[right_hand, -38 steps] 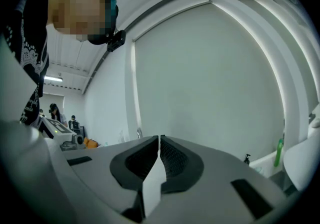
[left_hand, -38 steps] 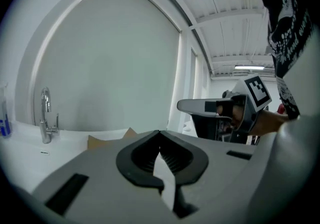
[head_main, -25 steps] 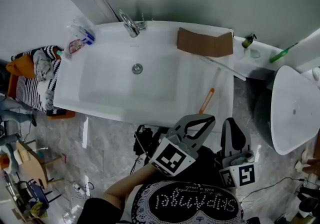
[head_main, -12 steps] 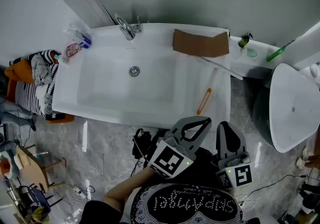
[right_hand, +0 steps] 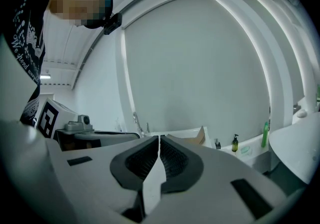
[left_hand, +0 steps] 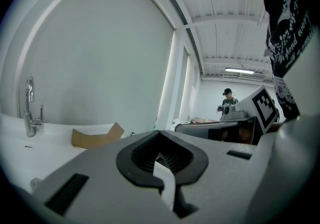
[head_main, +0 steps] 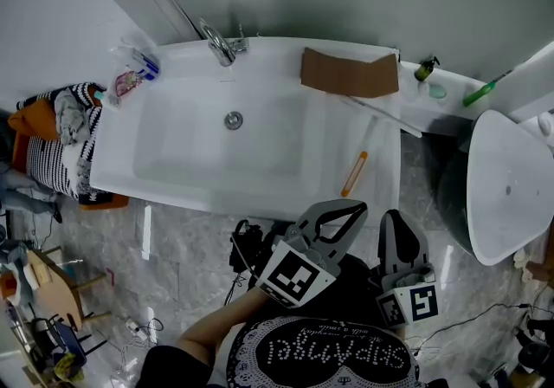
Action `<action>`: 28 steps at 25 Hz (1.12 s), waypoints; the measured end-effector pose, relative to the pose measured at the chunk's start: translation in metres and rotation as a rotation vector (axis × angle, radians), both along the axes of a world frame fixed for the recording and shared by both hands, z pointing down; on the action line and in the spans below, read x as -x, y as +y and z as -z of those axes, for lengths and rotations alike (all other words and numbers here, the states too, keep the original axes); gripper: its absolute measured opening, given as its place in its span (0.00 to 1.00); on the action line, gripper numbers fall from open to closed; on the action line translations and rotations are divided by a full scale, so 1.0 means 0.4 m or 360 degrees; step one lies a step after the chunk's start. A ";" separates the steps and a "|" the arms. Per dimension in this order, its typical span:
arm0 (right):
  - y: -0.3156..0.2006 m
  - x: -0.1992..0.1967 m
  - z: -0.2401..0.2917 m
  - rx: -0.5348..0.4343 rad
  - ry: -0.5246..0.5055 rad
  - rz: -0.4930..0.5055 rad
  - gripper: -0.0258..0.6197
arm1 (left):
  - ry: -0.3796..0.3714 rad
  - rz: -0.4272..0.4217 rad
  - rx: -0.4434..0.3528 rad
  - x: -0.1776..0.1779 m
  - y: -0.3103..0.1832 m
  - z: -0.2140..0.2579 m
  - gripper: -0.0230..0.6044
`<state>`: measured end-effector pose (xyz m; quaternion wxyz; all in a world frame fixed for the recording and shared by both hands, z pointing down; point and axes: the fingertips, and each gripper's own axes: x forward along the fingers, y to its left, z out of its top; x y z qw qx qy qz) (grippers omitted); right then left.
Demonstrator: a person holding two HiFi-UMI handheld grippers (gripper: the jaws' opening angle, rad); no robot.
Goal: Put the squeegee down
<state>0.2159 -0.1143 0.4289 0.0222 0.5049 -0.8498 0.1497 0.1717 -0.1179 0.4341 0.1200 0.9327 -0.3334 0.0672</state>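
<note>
At the bottom of the head view is the person's black printed shirt [head_main: 333, 347]. Just above it are the two marker cubes, with the left hand-held gripper [head_main: 344, 205] and the right hand-held gripper [head_main: 396, 216] pointing up the frame over the grey marbled floor [head_main: 186, 248].

In each gripper view the jaws are together with nothing between them. The left tips meet at the lower centre of the left gripper view, and the right ones meet the same way in the right gripper view.

Beyond them the white bathtub [head_main: 130, 183] fills the middle of the frame. The squeegee [head_main: 355, 174] lies on the tub's broad right rim, well apart from both grippers. Its orange handle is toward the near edge and its long thin blade lies across the far end. Just past the blade, a folded piece of cardboard [head_main: 350, 73] rests on the far rim.

The drain [head_main: 233, 120] sits in the tub floor and the faucet [head_main: 218, 42] stands at the far edge. A small dark bottle [head_main: 424, 70] stands at the upper right.
</note>
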 end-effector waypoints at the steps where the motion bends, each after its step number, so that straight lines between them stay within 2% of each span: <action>1: 0.000 0.001 -0.001 0.0003 0.0004 0.0005 0.08 | -0.0001 0.0001 0.0000 -0.001 0.000 0.000 0.04; 11: -0.010 0.005 0.012 -0.0008 -0.0058 0.0006 0.08 | -0.0023 -0.0010 -0.0001 -0.009 -0.006 -0.005 0.04; 20: -0.009 -0.002 0.000 0.0010 -0.0025 0.0000 0.08 | -0.0012 0.0002 0.0005 -0.005 -0.008 -0.001 0.04; 24: -0.015 0.005 0.011 0.0006 -0.0087 -0.0002 0.08 | -0.0011 0.0002 0.0006 -0.005 -0.008 -0.003 0.04; 28: -0.010 -0.012 -0.010 0.0022 -0.0023 -0.0015 0.08 | -0.0010 0.0003 0.0004 -0.007 -0.009 -0.004 0.04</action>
